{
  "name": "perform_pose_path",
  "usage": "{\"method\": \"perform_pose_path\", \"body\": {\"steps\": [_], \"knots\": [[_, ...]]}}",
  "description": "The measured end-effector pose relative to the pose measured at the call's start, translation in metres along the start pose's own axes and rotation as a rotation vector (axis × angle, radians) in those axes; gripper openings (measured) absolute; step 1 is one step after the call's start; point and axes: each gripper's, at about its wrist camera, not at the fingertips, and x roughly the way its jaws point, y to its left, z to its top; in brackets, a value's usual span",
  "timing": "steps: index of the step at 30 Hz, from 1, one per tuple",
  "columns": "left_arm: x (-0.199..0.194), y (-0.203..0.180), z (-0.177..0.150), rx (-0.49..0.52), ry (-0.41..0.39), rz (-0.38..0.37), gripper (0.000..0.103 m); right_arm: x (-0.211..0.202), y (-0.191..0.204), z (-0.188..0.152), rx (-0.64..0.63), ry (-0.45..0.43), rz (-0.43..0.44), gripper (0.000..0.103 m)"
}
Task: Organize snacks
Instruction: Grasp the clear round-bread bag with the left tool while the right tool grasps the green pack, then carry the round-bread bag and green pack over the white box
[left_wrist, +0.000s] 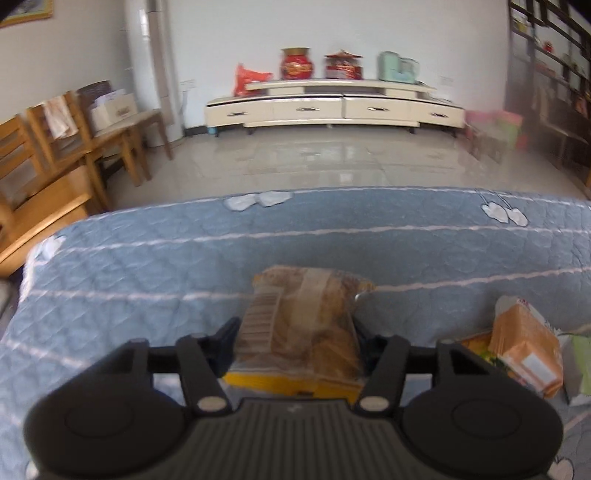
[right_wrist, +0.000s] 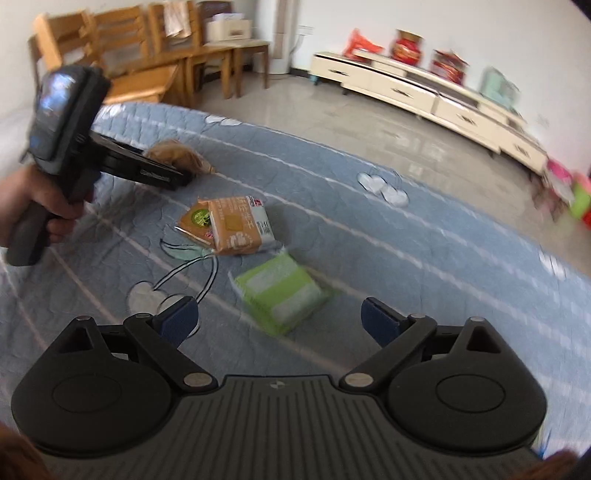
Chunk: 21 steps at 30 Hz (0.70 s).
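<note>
A: Snack count?

B: Four packets are counted on the blue quilted bedspread (right_wrist: 369, 229). One brown bread packet (left_wrist: 299, 325) is held in the left gripper (left_wrist: 295, 332). One orange packet (right_wrist: 240, 225) is laid partly over one flat packet with a green round label (right_wrist: 194, 219). One green-and-white packet (right_wrist: 280, 295) is seen nearest the right gripper (right_wrist: 280, 317).

A: Left gripper pose and state?

B: It is gripped by the handle in the person's left hand (right_wrist: 33, 206) and held roughly level, low over the bedspread. Its jaws are closed against both sides of the bread packet.

A: Right gripper?

B: It is tilted down toward the bedspread. Its jaws are spread wide and nothing is held. The green-and-white packet is seen just ahead of it, between the blue finger pads (right_wrist: 181, 319), untouched. The orange pair is seen further out, between the two grippers.
</note>
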Motion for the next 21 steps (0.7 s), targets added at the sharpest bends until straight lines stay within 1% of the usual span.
{"method": "perform_pose_path", "body": {"steps": [2,5,8,9,10,11,12,15,16,19,21], "knots": [[-0.012,0.008,-0.007,-0.031,0.002,0.011,0.057,0.014,-0.004,0.007,-0.048,0.025,0.031,0.103],[-0.036,0.020,-0.018,-0.055,-0.012,0.030,0.057,0.038,-0.006,0.016,-0.081,0.076,0.064,0.103],[-0.066,0.023,-0.028,-0.037,-0.034,0.048,0.057,0.059,-0.004,0.022,-0.109,0.107,0.073,0.103],[-0.075,0.023,-0.030,-0.029,-0.044,0.055,0.057,0.061,-0.008,0.021,-0.099,0.104,0.083,0.102],[-0.085,0.021,-0.033,-0.022,-0.051,0.058,0.057,0.061,-0.009,0.021,-0.064,0.094,0.099,0.087],[-0.093,0.020,-0.036,-0.020,-0.061,0.062,0.057,0.059,-0.012,0.020,-0.015,0.091,0.136,0.073],[-0.100,0.018,-0.038,-0.023,-0.069,0.064,0.057,0.057,-0.011,0.021,0.010,0.090,0.126,0.071],[-0.122,0.009,-0.046,-0.039,-0.093,0.065,0.057,0.047,0.008,0.014,-0.050,0.095,0.074,0.068],[-0.129,0.006,-0.049,-0.044,-0.100,0.071,0.057,0.041,0.014,0.011,-0.052,0.096,0.063,0.068],[-0.149,-0.007,-0.058,-0.060,-0.105,0.068,0.057,0.012,0.026,0.002,-0.009,0.058,0.064,0.067],[-0.164,-0.019,-0.063,-0.056,-0.112,0.082,0.057,-0.016,0.034,-0.009,0.005,0.019,0.063,0.067]]}}
